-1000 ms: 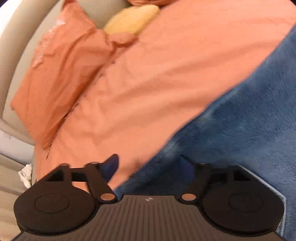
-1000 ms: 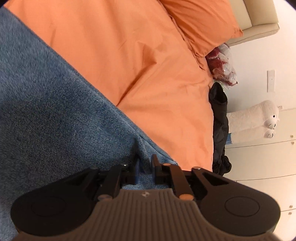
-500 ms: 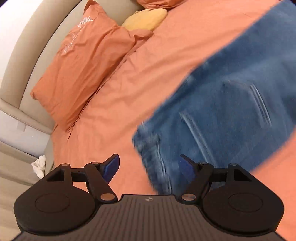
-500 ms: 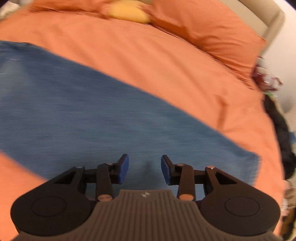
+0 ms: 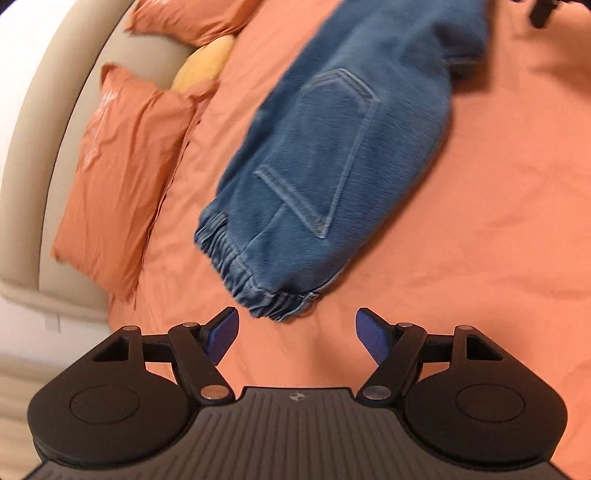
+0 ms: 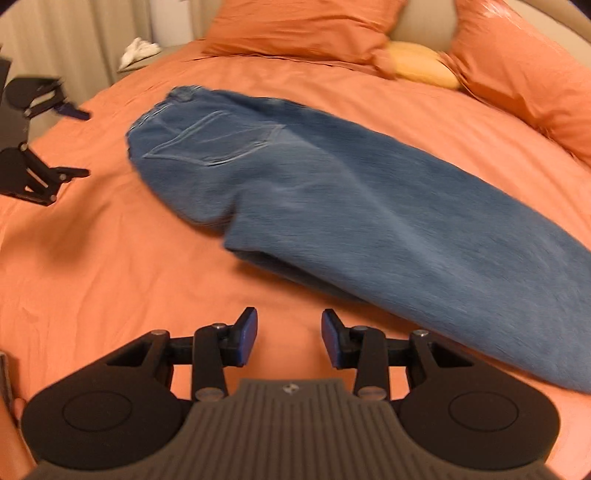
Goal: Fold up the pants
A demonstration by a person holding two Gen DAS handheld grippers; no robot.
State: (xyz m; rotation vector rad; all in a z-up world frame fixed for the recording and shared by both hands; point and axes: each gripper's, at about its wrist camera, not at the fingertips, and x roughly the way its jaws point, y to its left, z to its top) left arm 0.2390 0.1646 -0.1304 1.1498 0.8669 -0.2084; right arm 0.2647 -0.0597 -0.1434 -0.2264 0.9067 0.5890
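The left gripper (image 5: 297,334) has its jaws spread wide over bare orange bedsheet (image 5: 461,258), nothing between them. Just ahead of the jaws lies the elastic waistband edge of the blue pants (image 5: 332,147), apart from both pads. The right gripper (image 6: 289,336) stands partly open and empty; its jaws have just been opening. Open sheet lies ahead of them, and the pants' folded edge runs ahead and to the right. A second ago both grippers sat on the denim; now both are clear of it and the pants lie alone. Far beyond are one pair of pants, two orange pillows (image 6: 306,26) and one yellow cushion (image 6: 421,64).
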